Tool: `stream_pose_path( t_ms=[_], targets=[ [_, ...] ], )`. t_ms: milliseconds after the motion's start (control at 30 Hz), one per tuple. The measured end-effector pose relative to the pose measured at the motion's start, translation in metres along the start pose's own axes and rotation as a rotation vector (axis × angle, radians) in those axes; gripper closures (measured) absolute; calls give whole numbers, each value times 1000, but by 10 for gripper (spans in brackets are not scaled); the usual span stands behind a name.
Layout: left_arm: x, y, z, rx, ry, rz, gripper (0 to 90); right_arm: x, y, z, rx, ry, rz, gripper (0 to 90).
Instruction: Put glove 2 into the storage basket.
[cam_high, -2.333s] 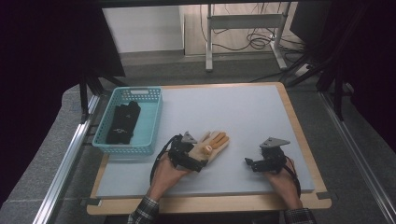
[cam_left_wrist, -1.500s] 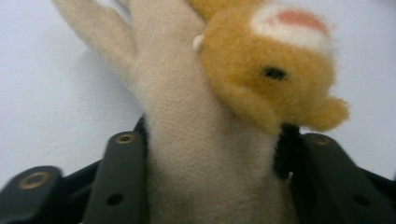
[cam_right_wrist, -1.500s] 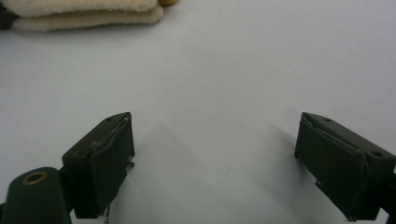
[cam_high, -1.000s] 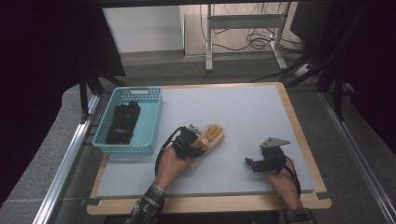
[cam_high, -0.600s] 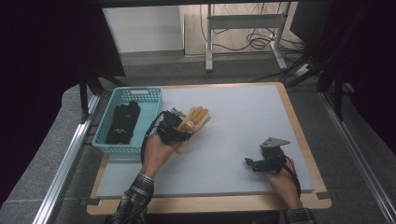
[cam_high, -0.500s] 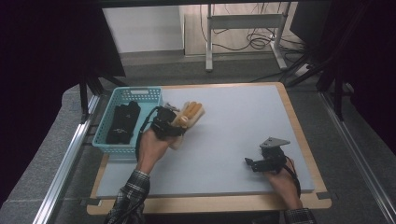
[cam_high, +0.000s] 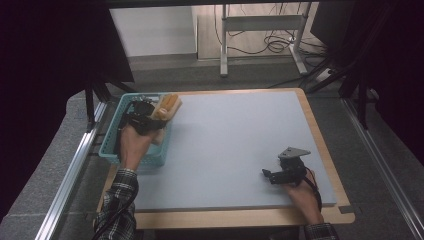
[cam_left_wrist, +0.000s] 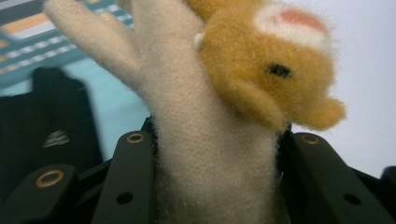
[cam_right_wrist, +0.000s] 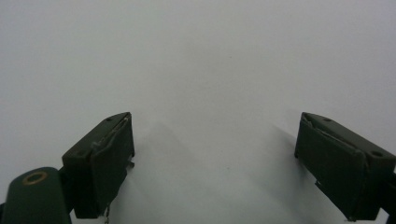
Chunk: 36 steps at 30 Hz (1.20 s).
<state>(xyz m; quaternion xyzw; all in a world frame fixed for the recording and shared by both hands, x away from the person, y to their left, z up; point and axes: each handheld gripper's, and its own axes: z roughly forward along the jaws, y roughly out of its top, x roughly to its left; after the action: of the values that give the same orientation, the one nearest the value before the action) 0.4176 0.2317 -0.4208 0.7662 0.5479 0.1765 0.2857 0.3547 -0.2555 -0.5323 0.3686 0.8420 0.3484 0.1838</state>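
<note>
Plush and tan, the toy glove sits clamped in my left tool, above the teal basket's far-right corner. Pickup looks done; lowering it beside the black item and releasing remain. My right tool gapes empty, well apart from the basket.

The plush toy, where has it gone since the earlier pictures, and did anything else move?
The left gripper, shut on the plush toy, carried it from the near middle of the table up and left to the teal basket. The right gripper stayed put, jaws open. The dark item still lies in the basket.
</note>
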Motion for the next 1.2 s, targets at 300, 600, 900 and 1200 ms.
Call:
stream_pose_path(
  t_ms=[300, 600, 900, 1200],
  targets=[
    [33, -9, 29, 95, 71, -74, 582, 0, 0, 0, 0, 0, 1, 117],
    [40, -10, 74, 217, 45, -88, 569, 0, 0, 0, -1, 0, 0, 117],
    [40, -7, 100, 326, 5, -33, 387, 0, 0, 0, -1, 0, 0, 117],
    [49, -1, 61, 227, -17, -23, 84, 0, 0, 0, -1, -1, 1, 117]
  ],
)
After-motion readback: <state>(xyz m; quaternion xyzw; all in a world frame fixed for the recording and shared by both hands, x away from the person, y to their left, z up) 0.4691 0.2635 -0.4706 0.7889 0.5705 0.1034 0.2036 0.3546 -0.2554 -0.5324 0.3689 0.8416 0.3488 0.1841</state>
